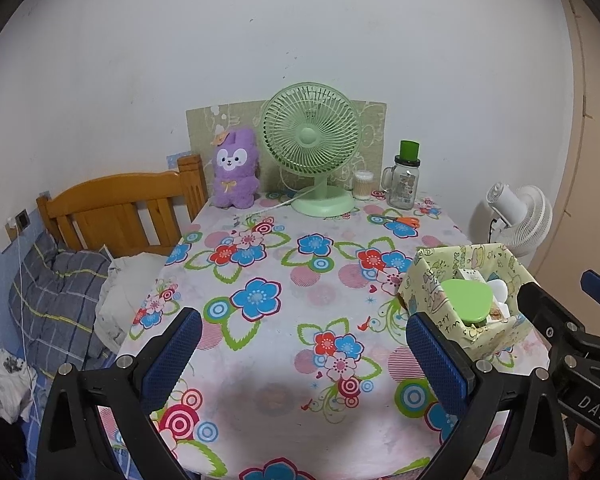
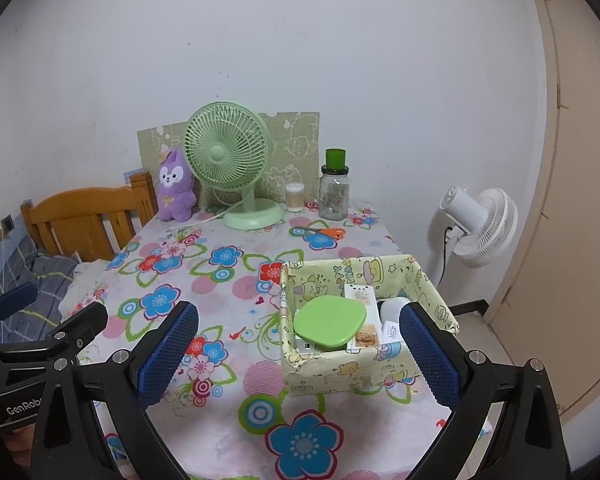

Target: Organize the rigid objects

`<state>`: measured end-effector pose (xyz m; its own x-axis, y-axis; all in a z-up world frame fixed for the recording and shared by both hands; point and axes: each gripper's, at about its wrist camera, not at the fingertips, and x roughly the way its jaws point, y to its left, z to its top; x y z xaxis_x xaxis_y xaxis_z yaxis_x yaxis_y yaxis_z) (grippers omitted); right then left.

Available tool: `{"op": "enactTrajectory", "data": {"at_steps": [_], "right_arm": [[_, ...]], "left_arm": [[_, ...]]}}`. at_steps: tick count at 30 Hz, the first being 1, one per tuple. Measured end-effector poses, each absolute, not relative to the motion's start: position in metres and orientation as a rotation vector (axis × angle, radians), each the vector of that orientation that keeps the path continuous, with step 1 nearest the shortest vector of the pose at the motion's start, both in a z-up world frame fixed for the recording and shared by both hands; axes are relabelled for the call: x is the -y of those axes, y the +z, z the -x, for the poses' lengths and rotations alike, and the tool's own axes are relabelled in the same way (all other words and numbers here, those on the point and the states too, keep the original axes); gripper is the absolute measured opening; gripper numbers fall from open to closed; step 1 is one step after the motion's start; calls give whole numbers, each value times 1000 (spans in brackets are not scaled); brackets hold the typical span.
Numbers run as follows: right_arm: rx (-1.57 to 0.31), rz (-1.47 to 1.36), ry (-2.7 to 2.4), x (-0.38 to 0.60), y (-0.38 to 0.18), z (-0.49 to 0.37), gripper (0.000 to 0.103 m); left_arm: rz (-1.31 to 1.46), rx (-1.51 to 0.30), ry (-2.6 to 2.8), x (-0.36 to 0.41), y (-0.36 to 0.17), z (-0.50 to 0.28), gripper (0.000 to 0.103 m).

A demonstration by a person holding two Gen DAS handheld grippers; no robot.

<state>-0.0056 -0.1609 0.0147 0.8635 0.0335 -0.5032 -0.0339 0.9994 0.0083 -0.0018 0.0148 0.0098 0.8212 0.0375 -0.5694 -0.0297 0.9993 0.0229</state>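
Note:
A yellow cartoon-print box (image 2: 340,372) stands on the flowered table at the right. It holds a green rounded lid (image 2: 330,322), white packets and a white round item. In the left wrist view the box (image 1: 424,280) and lid (image 1: 466,296) sit past my left gripper's right finger. Orange-handled scissors (image 2: 328,233) (image 1: 404,222) lie on the cloth near the back. My left gripper (image 1: 304,356) hovers open over the table's front, with nothing in it. My right gripper (image 2: 300,352) is open too, its right finger in front of the box's near corner. Each gripper shows in the other's view: right gripper (image 1: 564,292), left gripper (image 2: 52,306).
Along the back stand a green desk fan (image 1: 312,136), a purple plush (image 1: 236,168), a cotton-swab tub (image 1: 363,185) and a glass jar with a green lid (image 1: 404,184). A wooden headboard (image 1: 120,208) and bedding lie left. A white floor fan (image 2: 480,228) stands right.

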Motion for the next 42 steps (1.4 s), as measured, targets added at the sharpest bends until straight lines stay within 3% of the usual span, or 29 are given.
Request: {"op": "enactTrajectory", "data": {"at_steps": [42], "right_arm": [[-524, -14, 25, 164, 14, 7, 102]], "left_arm": [[-27, -604, 42, -12, 12, 3, 103]]}}
